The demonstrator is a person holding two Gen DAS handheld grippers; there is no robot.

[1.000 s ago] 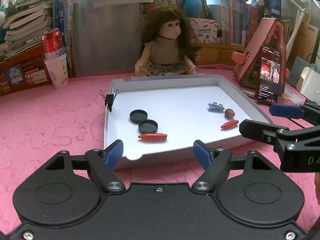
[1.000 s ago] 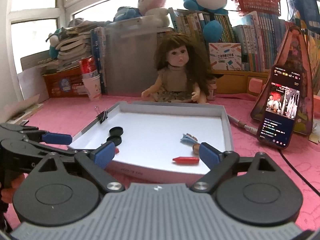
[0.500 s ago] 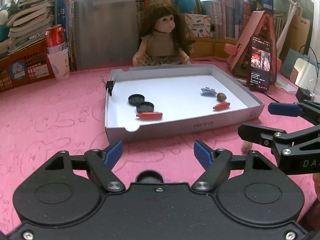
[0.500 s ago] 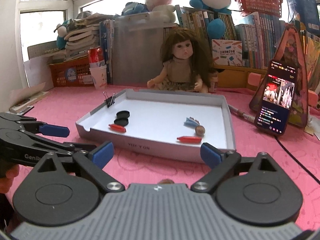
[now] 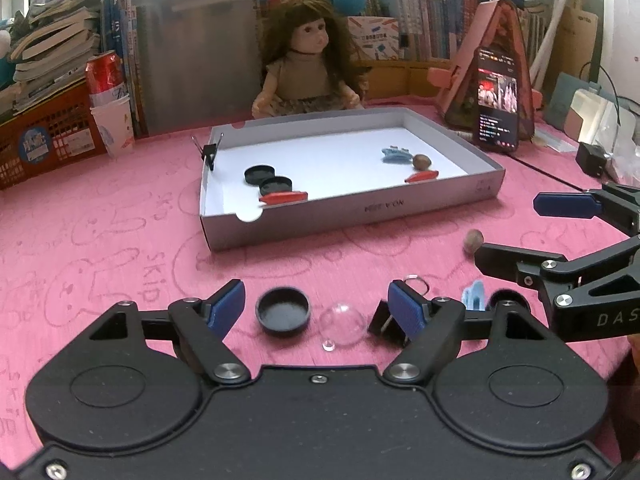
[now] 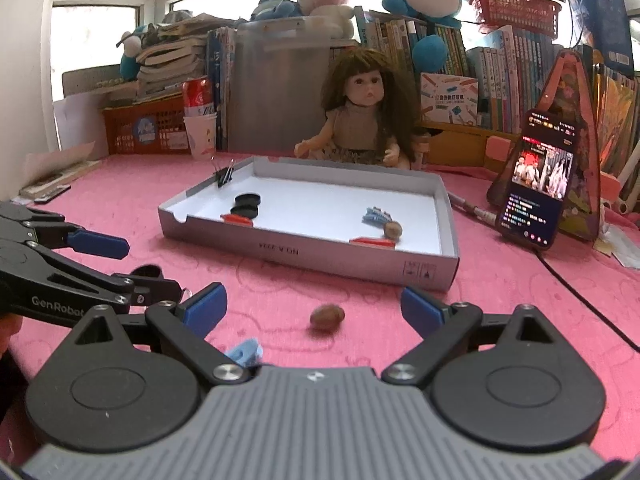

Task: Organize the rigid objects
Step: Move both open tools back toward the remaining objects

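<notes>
Tabletop [image 5: 100, 240]: pink, printed with faint cartoon outlines; its near part is hidden behind both gripper bodies.
Grey box [image 5: 360, 208]: shallow, open-topped, white inside, well ahead of both grippers; a black binder clip [image 5: 209, 154] grips its far left wall.
Inside the box: two black caps [image 5: 268, 179] overlapping, a red piece [image 5: 283, 197] just beside them; at the right a blue clip [image 5: 396, 155], a brown nut [image 5: 421, 161], another red piece [image 5: 421, 176].
Left hand-held gripper [image 5: 316, 306]: low over the tabletop, fingers spread wide, holding nothing; between them lie a black cap [image 5: 283, 311] (hollow side up) and a clear dome [image 5: 343, 323].
Half hidden by its right finger: a second binder clip [image 5: 382, 322], a blue clip [image 5: 474, 294].
Right hand-held gripper [image 6: 314, 306]: spread apart, empty; a loose brown nut [image 6: 327, 316] lies between its fingers.
</notes>
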